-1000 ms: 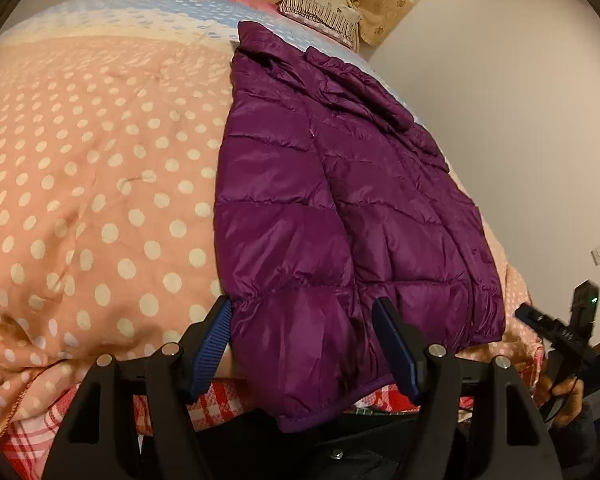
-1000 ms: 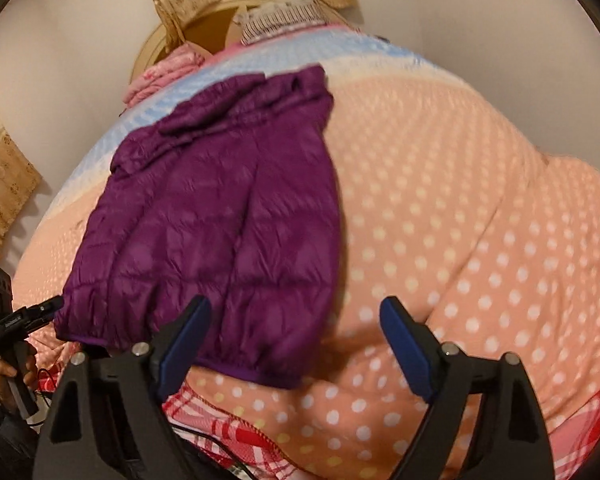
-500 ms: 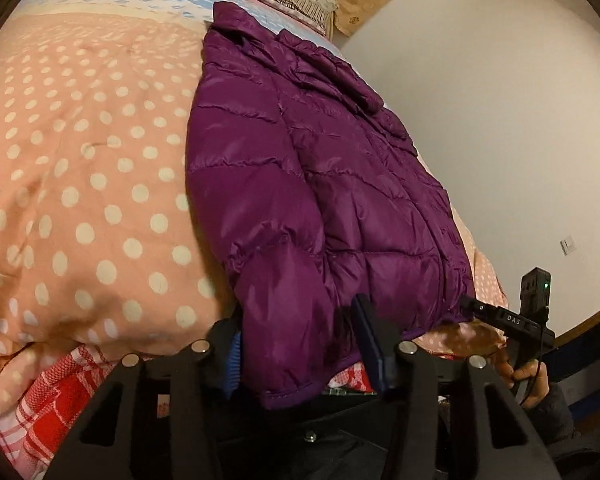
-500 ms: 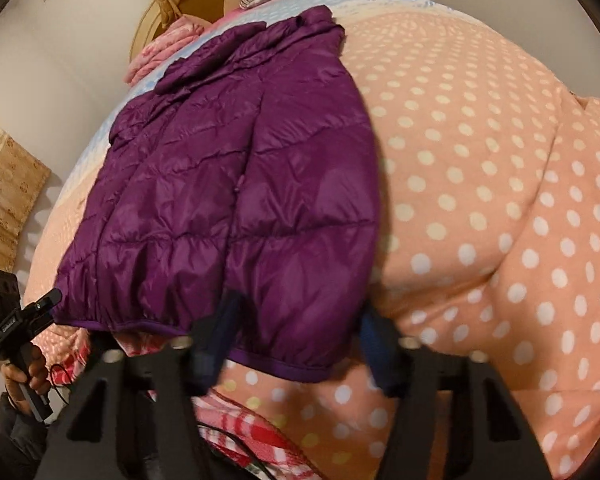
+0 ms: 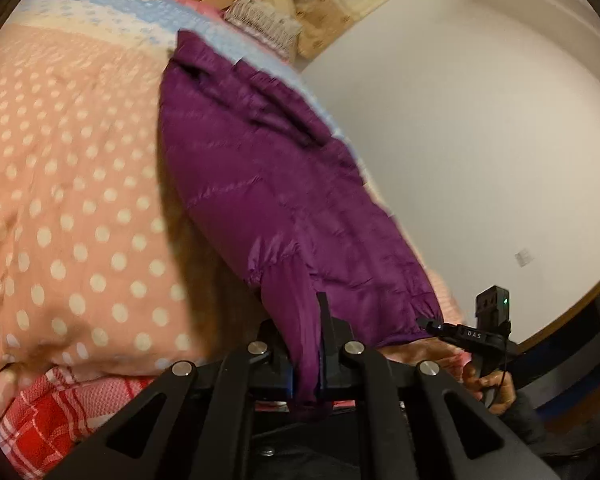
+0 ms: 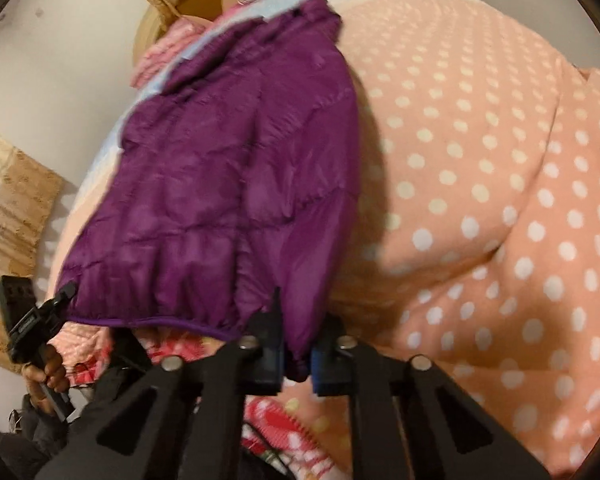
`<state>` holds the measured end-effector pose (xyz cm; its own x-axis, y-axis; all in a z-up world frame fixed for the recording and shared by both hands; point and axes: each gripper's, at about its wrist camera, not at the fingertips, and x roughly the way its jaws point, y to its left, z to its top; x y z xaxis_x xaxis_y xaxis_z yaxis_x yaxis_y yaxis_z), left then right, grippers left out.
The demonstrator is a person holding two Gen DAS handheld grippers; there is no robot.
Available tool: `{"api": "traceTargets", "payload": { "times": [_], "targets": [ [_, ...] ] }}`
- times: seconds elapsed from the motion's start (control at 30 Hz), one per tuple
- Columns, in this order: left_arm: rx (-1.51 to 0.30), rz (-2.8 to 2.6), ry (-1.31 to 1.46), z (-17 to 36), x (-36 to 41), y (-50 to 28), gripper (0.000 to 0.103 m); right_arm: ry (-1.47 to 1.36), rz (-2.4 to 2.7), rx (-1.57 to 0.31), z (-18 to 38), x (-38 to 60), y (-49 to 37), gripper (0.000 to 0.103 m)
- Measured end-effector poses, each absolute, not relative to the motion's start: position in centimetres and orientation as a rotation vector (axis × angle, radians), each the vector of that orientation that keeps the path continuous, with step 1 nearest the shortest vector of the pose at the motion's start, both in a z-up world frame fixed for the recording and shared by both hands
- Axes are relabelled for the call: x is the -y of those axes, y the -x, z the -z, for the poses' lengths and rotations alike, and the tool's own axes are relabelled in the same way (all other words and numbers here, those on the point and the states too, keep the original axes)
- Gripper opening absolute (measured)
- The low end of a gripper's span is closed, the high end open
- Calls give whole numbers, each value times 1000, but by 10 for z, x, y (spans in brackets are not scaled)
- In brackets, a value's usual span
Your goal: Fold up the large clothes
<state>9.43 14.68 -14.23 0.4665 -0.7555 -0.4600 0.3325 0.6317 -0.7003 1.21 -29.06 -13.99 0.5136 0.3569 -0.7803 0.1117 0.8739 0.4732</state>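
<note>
Two grippers pinch the near hem of one purple quilted puffer jacket point(image 5: 268, 184). The left gripper point(image 5: 305, 364) has just been closing, and its jaws now press together on a fold of hem cloth that runs up out of them. The right gripper point(image 6: 296, 354) has likewise just been closing, and its jaws clamp the other hem corner, a tuck of purple fabric bunched between them. The jacket's long axis runs straight away from both sets of jaws, hem nearest, collar at the far end pointing toward the head of the bed. In the left wrist view the right gripper shows beyond the jaws to the right, at the far hem corner, with a hand point(image 5: 490, 390) on its handle. The jacket lies on a peach quilt with pale polka dots point(image 5: 60, 184), which spreads wide to one side of it. A red plaid cloth point(image 5: 40, 420) shows below the quilt's near edge. Past the collar are a pale blue band of bedding point(image 5: 112, 8), pink folded fabric and a curved wooden headboard point(image 6: 148, 28). Plain white walls point(image 5: 480, 128) stand behind, with beige patterned curtains point(image 6: 12, 200).
</note>
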Motion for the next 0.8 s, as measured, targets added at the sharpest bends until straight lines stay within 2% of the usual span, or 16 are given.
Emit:
{"api": "traceTargets", "payload": {
  "times": [0.2,0.47,0.6,0.8],
  "targets": [
    [-705,815,579,92,-166,-80,6,-523,-289,-837,73,285,13,10],
    [-596,922,578,29,-186,-61,6,-528,-451,-691,5,286,53,10],
    [-552,879,614,1,-194,-91,6,-548,-489,-582,-26,295,53,10],
    [-551,778,610,-23,-190,-189,7,-546,-462,-471,-66,321,-38,10]
  ]
}}
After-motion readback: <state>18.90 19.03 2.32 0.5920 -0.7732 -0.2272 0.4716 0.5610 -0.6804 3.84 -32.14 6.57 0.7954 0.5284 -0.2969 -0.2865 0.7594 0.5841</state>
